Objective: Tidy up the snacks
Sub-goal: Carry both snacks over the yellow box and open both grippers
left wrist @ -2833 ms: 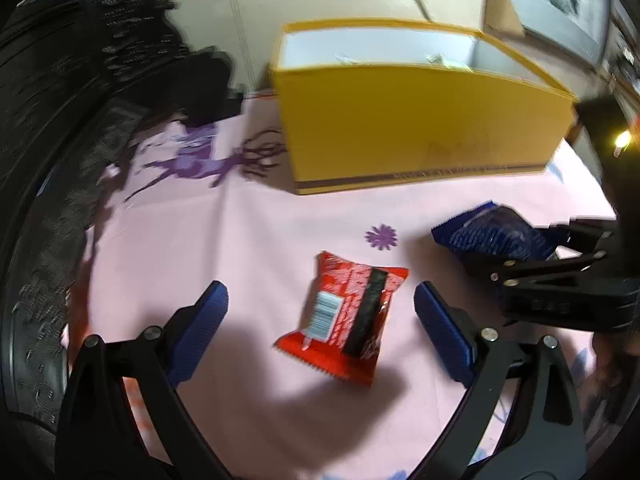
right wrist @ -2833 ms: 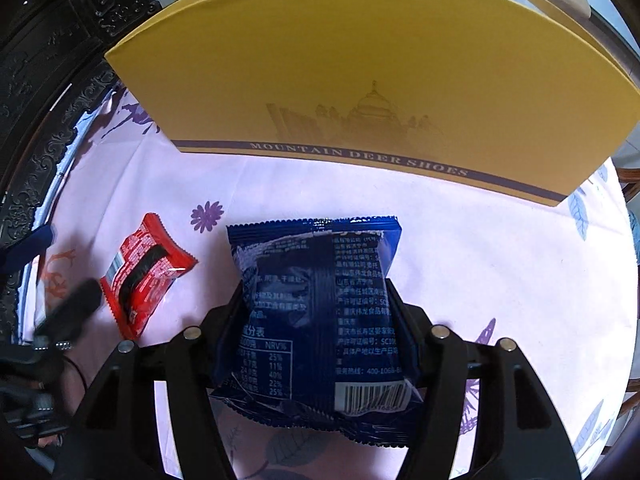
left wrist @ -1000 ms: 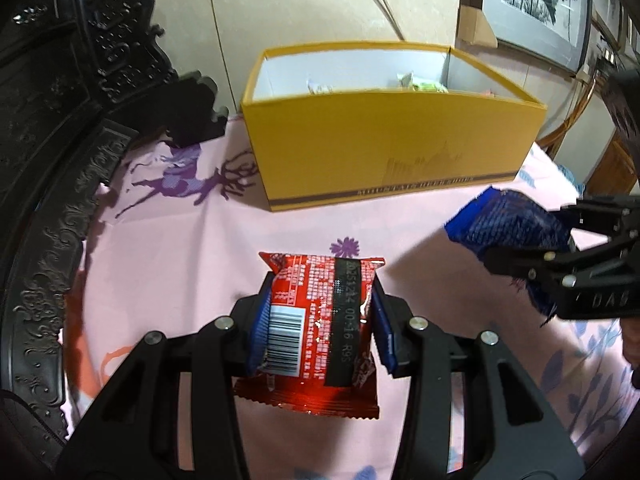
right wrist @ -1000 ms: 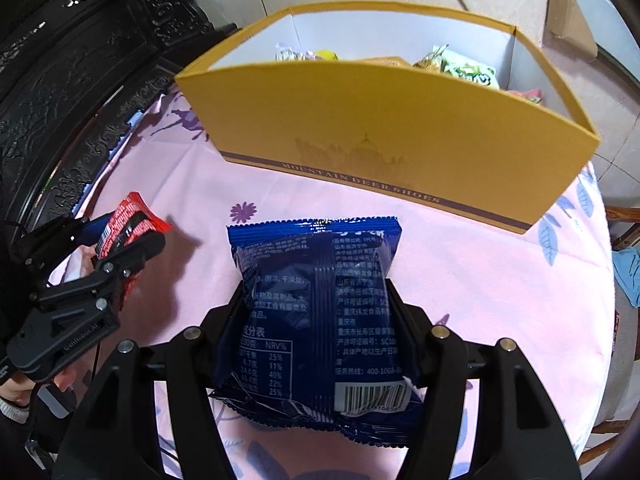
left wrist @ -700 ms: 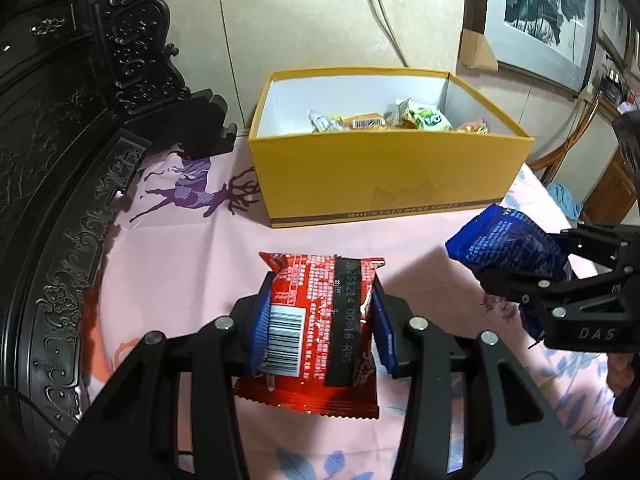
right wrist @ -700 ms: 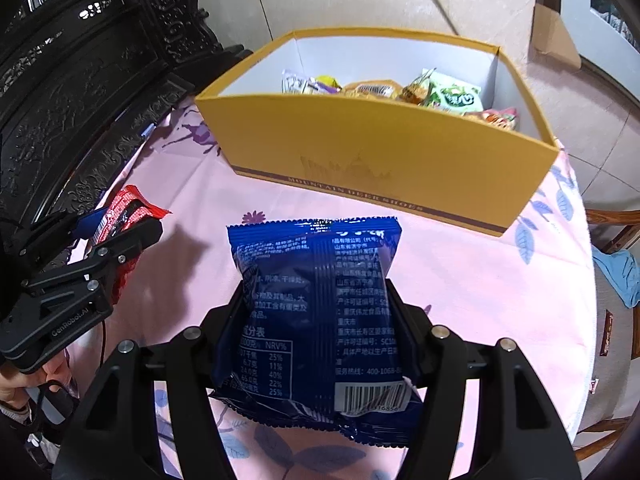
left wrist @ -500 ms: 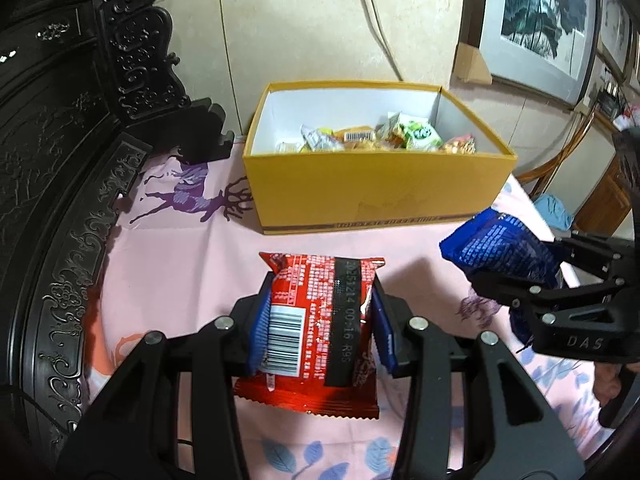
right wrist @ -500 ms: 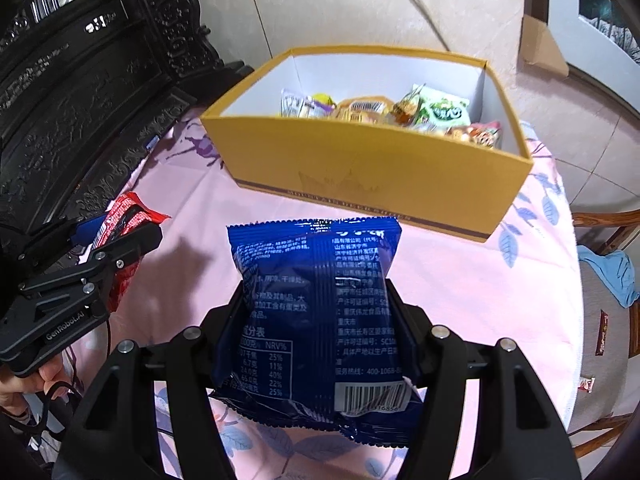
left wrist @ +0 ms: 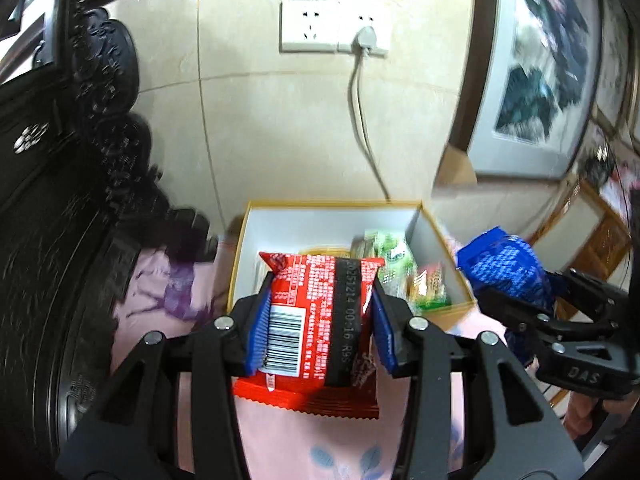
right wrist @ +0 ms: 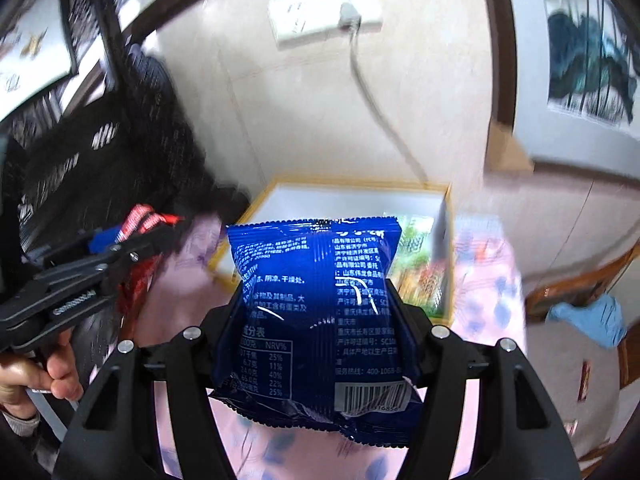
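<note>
Both views sit higher than a second ago: the wall (left wrist: 288, 128) now fills the upper half, with a white socket (left wrist: 334, 26) and a plugged-in cord (left wrist: 362, 112) that were out of sight before. The pink tablecloth (left wrist: 280, 436) shows as a smaller strip below.

The yellow box (left wrist: 240, 256), seen earlier from its front with the line "MOUNTAIN DEER SHOES" readable, is now seen from above and smaller; its white inside and a heap of small snacks (left wrist: 394, 258) on its right side show, and the printed line is out of view.

The right gripper (right wrist: 320, 312) stays clenched on the blue packet (right wrist: 316, 304), held upright in the air, in front of and above the box. Its back carries white Chinese print, a table headed "NRV%" with rows 25%, 11%, 40%, 22%, 25%, the number "400-1068-", and a barcode.

The left gripper (left wrist: 320, 328) stays clenched on the red packet (left wrist: 320, 320), likewise lifted over the box's near edge. It shows a barcode and a black band stamped "2025 1214 00:16 R9S".

In the left view the right gripper's body reads "DAS". A hand (right wrist: 44, 372) grips the left tool's handle in the right view.
</note>
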